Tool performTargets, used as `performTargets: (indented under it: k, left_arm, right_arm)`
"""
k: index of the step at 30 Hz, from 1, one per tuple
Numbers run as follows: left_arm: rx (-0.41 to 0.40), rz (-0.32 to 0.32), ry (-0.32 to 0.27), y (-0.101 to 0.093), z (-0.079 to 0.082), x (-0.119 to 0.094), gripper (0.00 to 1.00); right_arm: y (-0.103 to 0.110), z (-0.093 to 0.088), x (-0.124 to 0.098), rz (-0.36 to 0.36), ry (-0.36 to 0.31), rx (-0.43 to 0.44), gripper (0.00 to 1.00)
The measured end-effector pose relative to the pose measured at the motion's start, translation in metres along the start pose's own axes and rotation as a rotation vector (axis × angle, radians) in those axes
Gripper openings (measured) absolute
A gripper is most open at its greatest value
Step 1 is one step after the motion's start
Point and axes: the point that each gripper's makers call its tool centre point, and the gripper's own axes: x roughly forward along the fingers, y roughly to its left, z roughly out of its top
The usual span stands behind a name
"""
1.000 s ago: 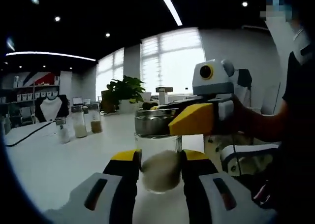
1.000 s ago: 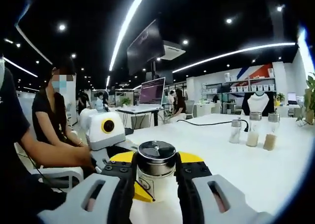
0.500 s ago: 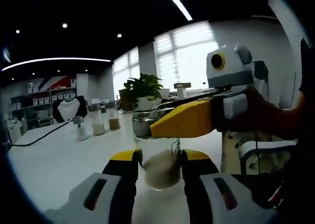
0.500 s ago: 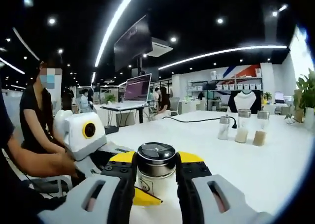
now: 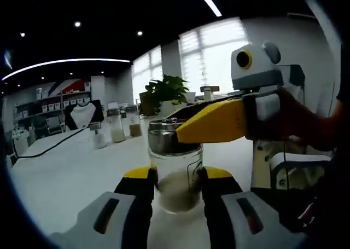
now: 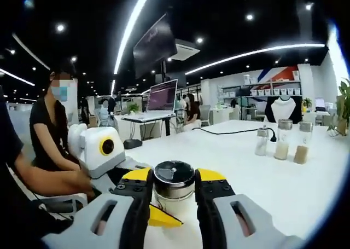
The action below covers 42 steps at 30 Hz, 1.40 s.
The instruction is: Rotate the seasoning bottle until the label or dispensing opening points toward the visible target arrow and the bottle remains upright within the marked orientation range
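Seasoning bottle (image 5: 175,172) upright over the white table (image 5: 65,172), left tongs (image 5: 176,178) pinching its glass body, right tongs (image 6: 173,187) clamping the metal cap (image 6: 174,178). Risk: opposing twist unscrews cap, or tilts bottle.

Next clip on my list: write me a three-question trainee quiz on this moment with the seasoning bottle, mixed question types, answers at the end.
1. True or false: the seasoning bottle lies on its side on the white table.
2. Multiple choice: where does the right claw grip the bottle? A) at the metal lid B) at the base C) not at all
3. Fill in: the left claw closes on the bottle's lower ____ body.

Key: 1. false, it stands upright between both claws. 2. A. 3. glass.
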Motion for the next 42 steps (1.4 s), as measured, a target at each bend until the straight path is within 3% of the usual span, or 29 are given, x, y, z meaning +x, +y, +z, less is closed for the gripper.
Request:
performTargets:
  k: [6,11,17,21,26,33,42]
  left_arm:
    - [-0.002,0.007,-0.001,0.005,0.0,-0.001,0.36]
    - [-0.007,-0.007,0.013,0.003,-0.001,0.001,0.36]
    - [-0.042,0.018,0.002,0.011,-0.002,0.001,0.37]
    - [-0.074,0.045,-0.014,0.014,-0.002,-0.005,0.41]
    - [-0.064,0.123,0.023,0.022,-0.007,-0.012,0.55]
    - [-0.08,0.18,0.021,0.022,-0.008,-0.016,0.78]
    - [-0.135,0.233,0.034,0.027,-0.017,-0.018,0.96]
  right_arm:
    - [0.001,-0.001,0.009,0.023,0.005,0.014,0.28]
    - [0.002,-0.01,0.016,0.02,0.051,0.013,0.29]
    - [0.002,-0.008,0.023,-0.008,0.059,-0.041,0.29]
    - [-0.001,-0.011,0.031,0.005,0.062,-0.016,0.29]
    - [-0.008,-0.012,0.04,-0.007,0.066,-0.003,0.29]
    - [-0.015,-0.014,0.055,-0.011,0.066,-0.028,0.29]
    - [-0.029,-0.018,0.069,-0.015,0.065,-0.013,0.29]
